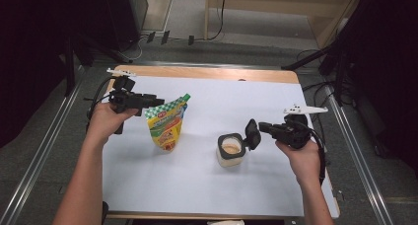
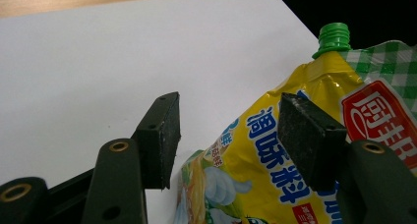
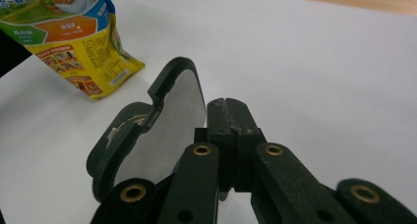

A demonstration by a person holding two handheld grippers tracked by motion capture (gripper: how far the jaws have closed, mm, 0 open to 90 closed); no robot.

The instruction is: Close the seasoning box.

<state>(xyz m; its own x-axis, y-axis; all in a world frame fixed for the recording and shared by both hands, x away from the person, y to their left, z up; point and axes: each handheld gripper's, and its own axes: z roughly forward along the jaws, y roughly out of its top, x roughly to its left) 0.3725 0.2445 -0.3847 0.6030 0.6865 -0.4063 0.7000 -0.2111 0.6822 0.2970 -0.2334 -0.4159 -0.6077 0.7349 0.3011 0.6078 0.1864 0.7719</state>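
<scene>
On the white sheet, L to R, as we read it:

Left gripper (image 1: 148, 100): held in our left hand (image 1: 104, 120) at the table's left side, jaws apart, nothing between them yet. In the left gripper view the two pads straddle open air just above the pouch face.

Pouch (image 1: 167, 124): yellow seasoning pouch w/ green-check top and green screw cap (image 2: 334, 37). It stands on its base, leaning, just right of the left gripper's tips. Long axis runs base-to-cap, cap corner up and to the right.

Key relation: pouch's upper left corner sits right at the open jaws, so left hand is clearly nearer to it than the right. We judge a short push fwd puts the top edge between the pads.

Jar (image 1: 230, 150): small clear container, centre-right of the sheet, well apart from the pouch. Mouth open, pale contents inside.

Lid (image 1: 253, 134): dark flip lid, tilted up at the jar's right rim. Can't tell if it's hinged to the jar or free.

Right gripper (image 1: 263, 128): in our right hand (image 1: 304, 156), jaws together. In the right gripper view (image 3: 228, 117) the lid lies against the left jaw's outer side, not clamped between them.
</scene>
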